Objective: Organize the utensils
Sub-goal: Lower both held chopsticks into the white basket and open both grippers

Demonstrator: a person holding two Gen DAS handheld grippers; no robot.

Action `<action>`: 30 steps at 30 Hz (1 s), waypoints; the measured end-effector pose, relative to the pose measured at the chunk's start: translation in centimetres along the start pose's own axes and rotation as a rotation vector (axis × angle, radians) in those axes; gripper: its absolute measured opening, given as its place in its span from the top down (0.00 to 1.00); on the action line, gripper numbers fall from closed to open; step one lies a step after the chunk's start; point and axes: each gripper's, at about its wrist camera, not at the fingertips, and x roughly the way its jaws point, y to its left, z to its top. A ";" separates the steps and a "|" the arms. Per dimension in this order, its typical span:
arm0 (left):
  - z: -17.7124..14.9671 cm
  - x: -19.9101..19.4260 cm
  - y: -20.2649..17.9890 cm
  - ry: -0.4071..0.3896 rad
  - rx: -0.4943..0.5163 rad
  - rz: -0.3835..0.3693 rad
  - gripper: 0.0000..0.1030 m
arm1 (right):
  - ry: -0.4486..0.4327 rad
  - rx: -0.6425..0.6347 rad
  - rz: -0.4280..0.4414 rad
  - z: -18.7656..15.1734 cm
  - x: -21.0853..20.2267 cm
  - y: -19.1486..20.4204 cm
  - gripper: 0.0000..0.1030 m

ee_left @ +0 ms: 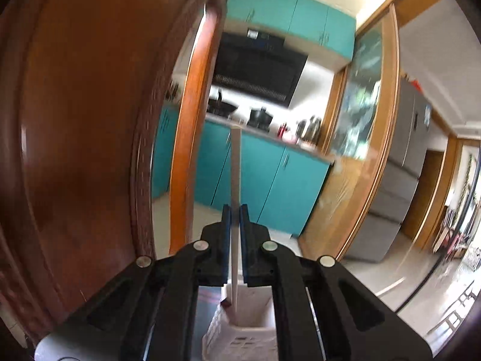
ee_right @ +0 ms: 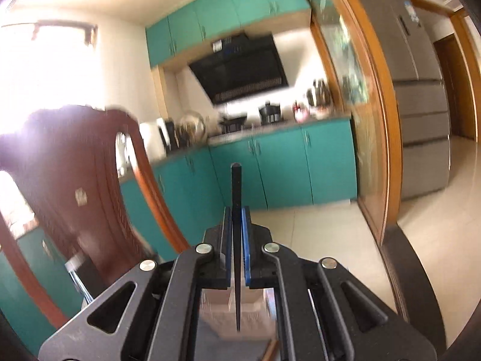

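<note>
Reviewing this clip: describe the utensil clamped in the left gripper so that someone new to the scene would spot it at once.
Start from the teal kitchen cabinets in the left wrist view. In front of them the left gripper is shut on a white chopstick that stands upright, its lower end inside a white slotted holder. The right gripper holds a black chopstick instead.

The white utensil holder (ee_left: pixel 240 331) is mostly hidden under the left claw (ee_left: pixel 235 210) and cut off at 6 o'clock. In the right view that holder (ee_right: pixel 240 310) is just a smear. Kitchen stuff on the far surface (ee_right: pixel 270 126) is too blurry to identify, and the window at 9 o'clock is blown out.
</note>
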 end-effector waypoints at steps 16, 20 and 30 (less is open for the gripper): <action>-1.3 -1.6 1.5 0.105 0.026 -0.035 0.88 | 0.074 0.018 -0.082 -5.9 10.1 -0.1 0.93; -1.5 -2.2 1.5 0.099 0.037 -0.037 0.83 | 0.013 0.054 -0.068 -4.2 8.5 -0.2 0.93; -3.7 -3.0 1.5 0.168 0.050 -0.083 0.70 | -0.041 -0.008 -0.102 -4.9 9.9 0.4 0.93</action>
